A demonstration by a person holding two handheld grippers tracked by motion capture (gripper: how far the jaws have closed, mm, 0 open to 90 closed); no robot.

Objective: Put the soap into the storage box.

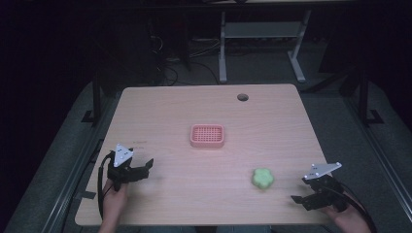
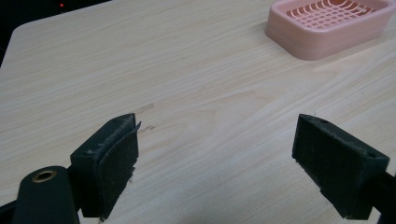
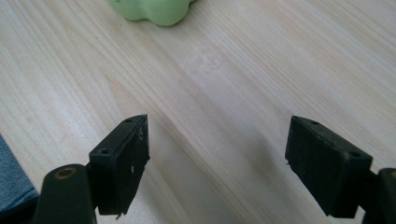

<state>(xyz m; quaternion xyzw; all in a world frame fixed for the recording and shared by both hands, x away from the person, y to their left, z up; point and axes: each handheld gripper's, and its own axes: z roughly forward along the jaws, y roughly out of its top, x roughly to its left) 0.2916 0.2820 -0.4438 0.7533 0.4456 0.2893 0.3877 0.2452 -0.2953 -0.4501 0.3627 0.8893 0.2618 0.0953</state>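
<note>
Table (image 1: 209,111): we are working over a pale wooden top with fine straight grain, rounded corners and a small round hole (image 1: 242,97) near its far edge.
Soap dish (image 1: 207,135): a pink plastic tray with rounded corners and a grid of slots on top is sitting near the middle of the table; we are seeing its thick rim in the left gripper view (image 2: 327,25).
Green piece (image 1: 262,178): a soft-looking, lobed, flower-shaped lump is lying right of centre near the front, just beside our right gripper and well apart from the dish; its glossy edge is showing in the right gripper view (image 3: 152,10).
Left gripper (image 1: 145,166): we are holding it over bare wood at the front left, its black jaws spread wide, gripping nothing; the pads (image 2: 116,163) are looking rough and worn.
Right gripper (image 1: 297,197): we are holding it at the front right, its flat black blocks standing wide apart with only wood between them.
</note>
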